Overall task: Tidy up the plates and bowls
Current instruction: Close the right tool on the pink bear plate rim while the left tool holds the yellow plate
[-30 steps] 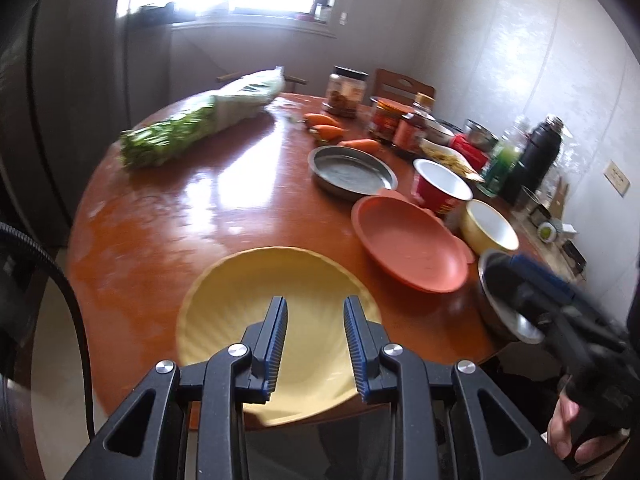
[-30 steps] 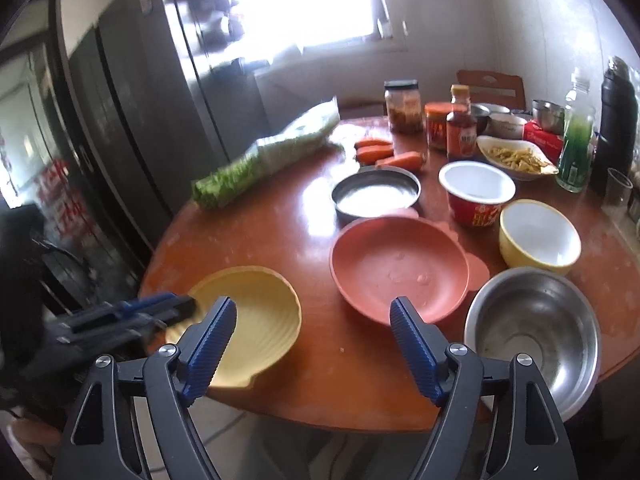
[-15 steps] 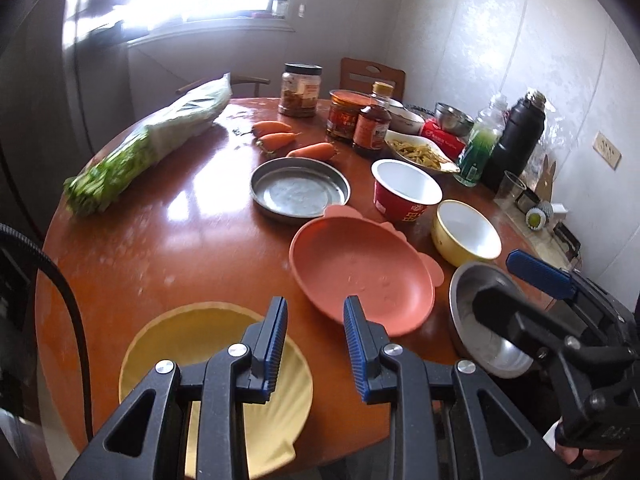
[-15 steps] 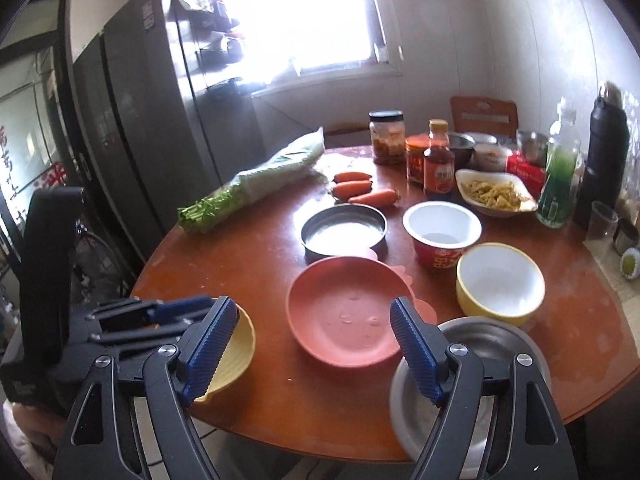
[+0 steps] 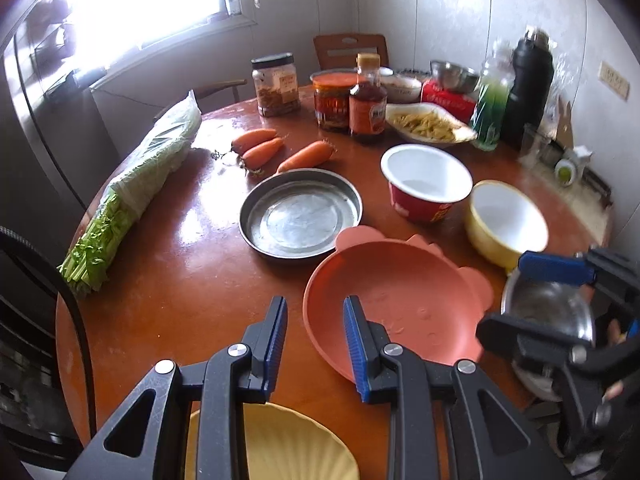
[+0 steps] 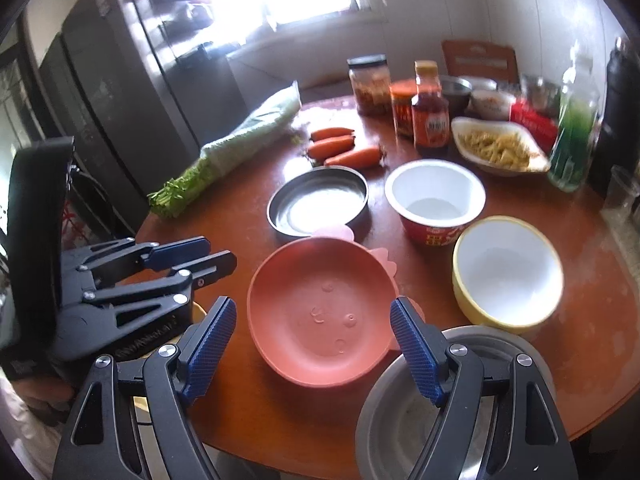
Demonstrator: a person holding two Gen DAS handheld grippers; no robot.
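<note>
My left gripper (image 5: 314, 344) is a little apart and my right gripper (image 6: 312, 344) is spread wide, both empty, so I can grab the pink plate (image 6: 320, 312) near the table's (image 5: 180, 280) front edge.

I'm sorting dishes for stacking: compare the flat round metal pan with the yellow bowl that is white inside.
The flat round metal pan is grey, shiny and shallow with low walls; the yellow bowl with white inside is deeper, glossy and coloured. The pan looks wider across. Both are round, upright, empty and rest on the table.
</note>
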